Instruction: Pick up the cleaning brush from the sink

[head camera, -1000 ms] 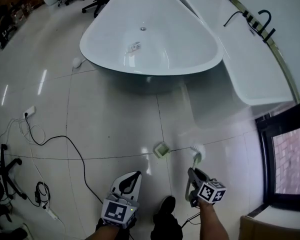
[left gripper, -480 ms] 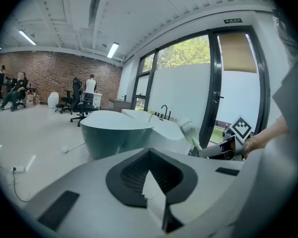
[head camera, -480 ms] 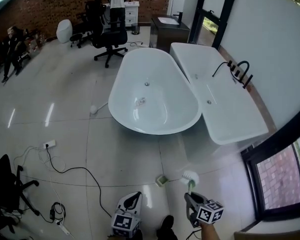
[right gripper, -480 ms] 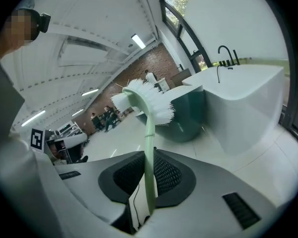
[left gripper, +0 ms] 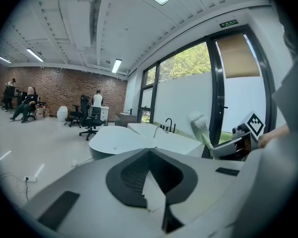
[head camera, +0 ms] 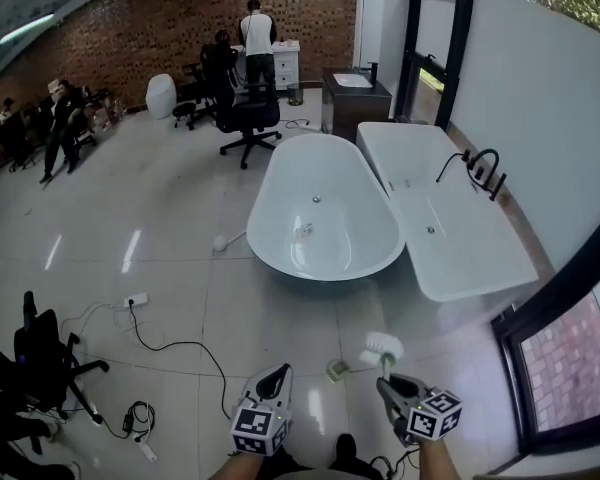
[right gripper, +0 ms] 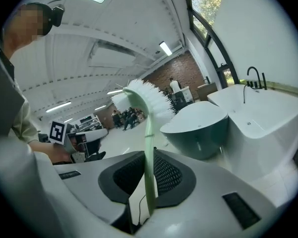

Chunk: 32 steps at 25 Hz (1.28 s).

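The cleaning brush [head camera: 382, 350] is already out of any sink: it stands upright in the right tool [head camera: 390, 384], whose jaws are clamped on the lower part of its pale green handle, with the white bristle head at 12 o'clock above them. Holding it low on the handle probably keeps the bristles clear of the tool. In the right gripper view the handle [right gripper: 149, 162] runs straight up between the jaws.

The left tool [head camera: 270, 380], at 9 o'clock from the brush, has its jaws together on nothing, likely just kept out of the way.

A small square pad [head camera: 337, 370] lies on the floor [head camera: 180, 268] just beside the brush at 9 o'clock. The oval bathtub [head camera: 325, 208] is well apart at 12 o'clock, the rectangular tub [head camera: 460, 243] at 1 o'clock. Loose cables [head camera: 170, 346] trail at 9 o'clock. Nothing blocks the brush.
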Available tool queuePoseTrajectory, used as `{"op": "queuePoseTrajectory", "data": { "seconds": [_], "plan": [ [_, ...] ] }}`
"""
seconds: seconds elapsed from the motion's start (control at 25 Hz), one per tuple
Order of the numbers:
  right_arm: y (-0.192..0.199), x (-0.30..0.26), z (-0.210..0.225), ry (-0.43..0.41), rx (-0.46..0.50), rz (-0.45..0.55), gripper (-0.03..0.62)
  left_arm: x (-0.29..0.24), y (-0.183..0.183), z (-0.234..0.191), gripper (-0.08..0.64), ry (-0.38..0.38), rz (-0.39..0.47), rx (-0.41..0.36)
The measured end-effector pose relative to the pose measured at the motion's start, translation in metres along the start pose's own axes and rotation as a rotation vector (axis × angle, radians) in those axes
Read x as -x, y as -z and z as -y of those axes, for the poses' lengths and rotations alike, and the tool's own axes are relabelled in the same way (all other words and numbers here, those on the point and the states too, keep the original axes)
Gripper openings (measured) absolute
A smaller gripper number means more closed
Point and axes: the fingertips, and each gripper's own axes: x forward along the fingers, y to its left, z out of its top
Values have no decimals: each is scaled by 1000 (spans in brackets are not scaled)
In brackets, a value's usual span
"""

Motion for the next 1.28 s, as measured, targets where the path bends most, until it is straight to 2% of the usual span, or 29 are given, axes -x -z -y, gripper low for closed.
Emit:
{"op": "queuePoseTrajectory", "data": {
  "seconds": [0.16, 0.36, 0.52, 0.64, 0.88, 1.04, 1.28],
  "plan": [
    [-44, 46, -18, -75, 109, 38, 31, 21, -8, 53, 8, -18, 2, 23],
    [-81, 88, -26, -143, 224, 56, 31, 24, -37, 101, 8, -40, 68, 3],
    [-92, 95, -28, -192, 297, 44, 31, 23, -64, 112, 8, -93, 120, -27],
    [-102, 104, -29, -204, 308, 60, 31, 29, -75, 118, 8, -123, 124, -65],
    [-131, 113, -42, -256, 347, 99, 31, 38, -116, 100, 8, -219, 166, -98],
    [-153, 121, -47, -273, 373, 134, 31, 45, -144, 99, 8, -243, 223, -109],
    [-163, 129, -48, -293, 416, 141, 31, 43, -155, 109, 8, -250, 248, -112]
  ]
}}
